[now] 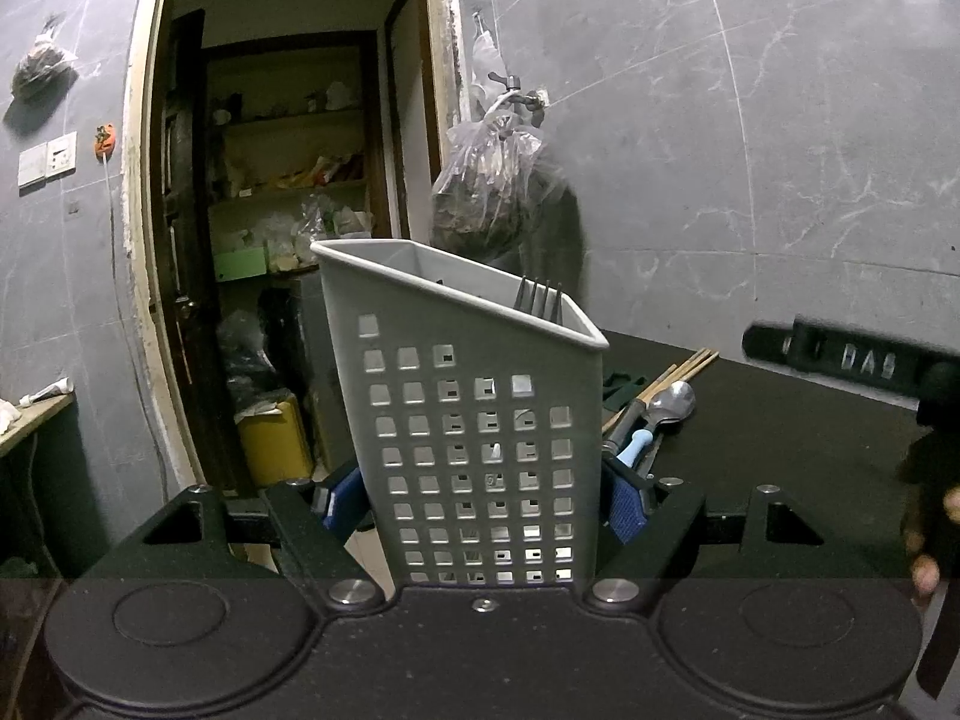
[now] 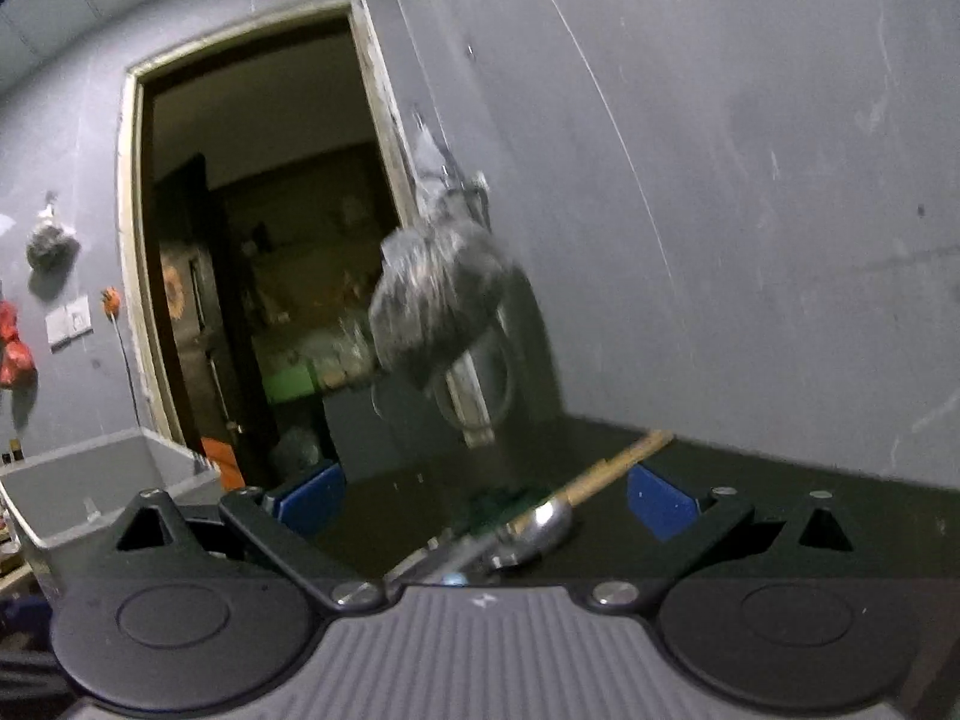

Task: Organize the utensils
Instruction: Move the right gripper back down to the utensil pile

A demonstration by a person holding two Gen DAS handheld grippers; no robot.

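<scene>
While left gripper [image 1: 483, 504] clamps caddy [image 1: 474, 420], spoon [image 1: 672, 402], chopsticks [image 1: 684, 366] behind.

The utensil holder [image 1: 474, 420] looks like matt grey plastic punched with square holes, and the fork [image 1: 540, 300] poking out of it is dull dark metal. On the matt black table [image 1: 780, 420] there's a shiny metal spoon [image 1: 672, 402] next to pale bare-wood chopsticks [image 1: 678, 369]. Wall [image 1: 780, 150] looks like smooth grey marble-veined tile.

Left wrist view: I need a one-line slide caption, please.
Left gripper holds grey perforated plastic utensil caddy, a fork inside; loose spoon and chopsticks behind.
</scene>
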